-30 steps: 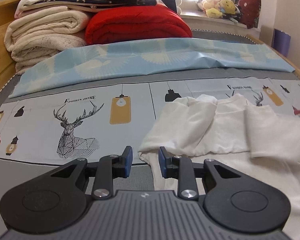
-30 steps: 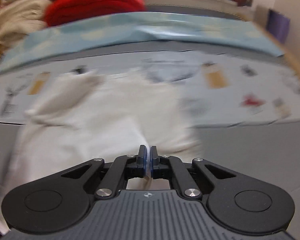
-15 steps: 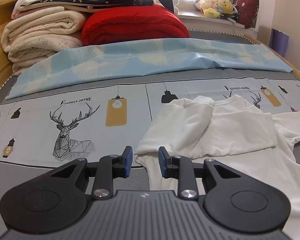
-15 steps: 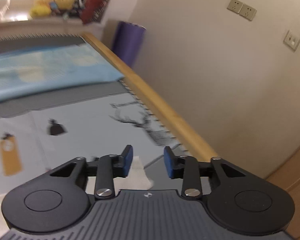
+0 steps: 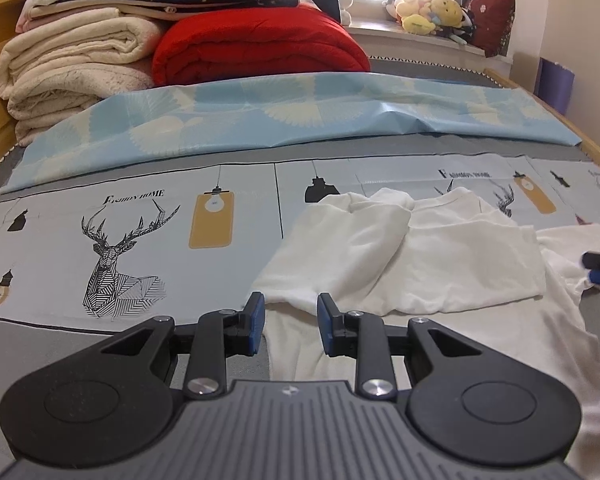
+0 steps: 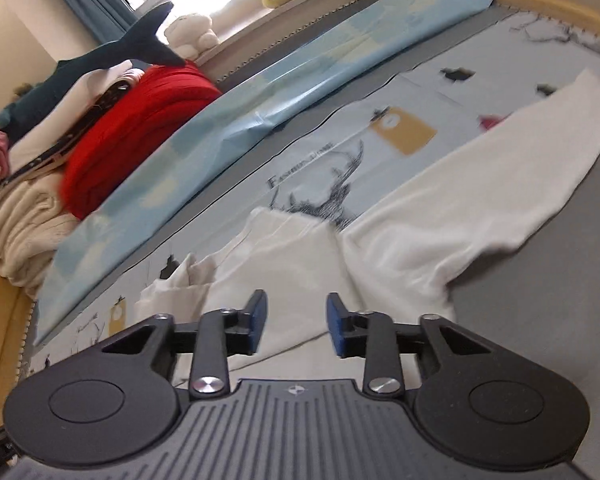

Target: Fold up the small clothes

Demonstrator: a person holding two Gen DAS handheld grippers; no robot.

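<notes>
Releasing done: my right gripper (image 6: 296,322), clamped on the white shirt (image 5: 400,256) 1 second ago, now closing on nothing; left gripper (image 5: 290,322) apart, empty. Right sleeve (image 6: 500,184) unfolded.

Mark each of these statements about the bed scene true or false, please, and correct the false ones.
1. The white garment lies on the deer-print sheet. True.
2. The left gripper is shut on the garment. False: its pads stand apart, clamping nothing.
3. A red blanket lies folded at the far end of the bed. True.
4. One sleeve is stretched out flat. True.
5. The right gripper holds a sock. False: its jaws are closing, nothing pinched.
</notes>
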